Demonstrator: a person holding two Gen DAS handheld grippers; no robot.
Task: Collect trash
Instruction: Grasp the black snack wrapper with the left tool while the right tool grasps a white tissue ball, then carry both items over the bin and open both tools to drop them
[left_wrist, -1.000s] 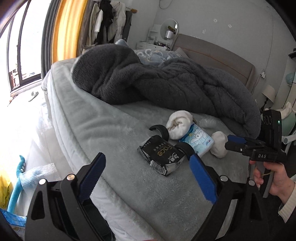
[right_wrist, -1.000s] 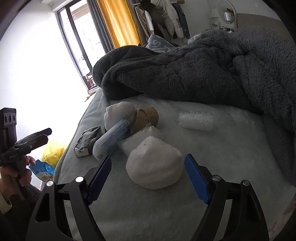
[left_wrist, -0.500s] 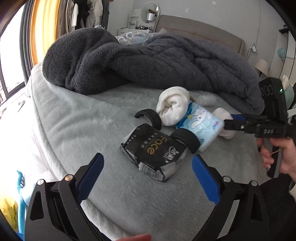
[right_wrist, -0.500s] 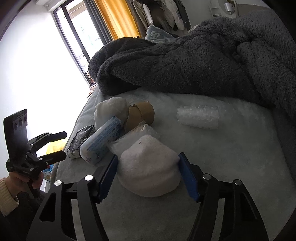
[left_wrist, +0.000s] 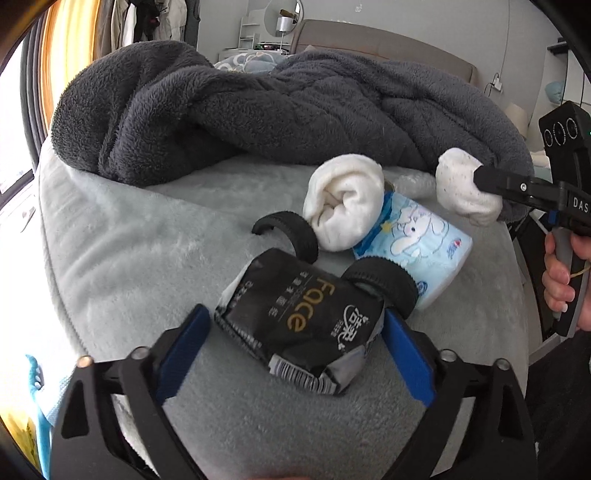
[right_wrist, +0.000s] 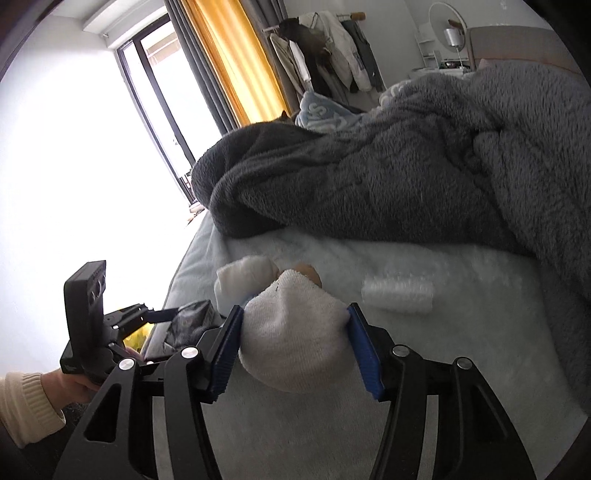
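Two grippers closing, left gripper (left_wrist: 295, 328) astride black "Face" packet (left_wrist: 301, 319), right gripper (right_wrist: 293, 343) clamped on white sock (right_wrist: 295, 332).

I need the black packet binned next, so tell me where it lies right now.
In the left wrist view the black packet lies on the grey bed cover near its edge, between the closing left gripper jaws, just in front of the blue tissue pack.

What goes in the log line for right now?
left gripper: closing round black packet | right gripper: closing on white sock | both over bed
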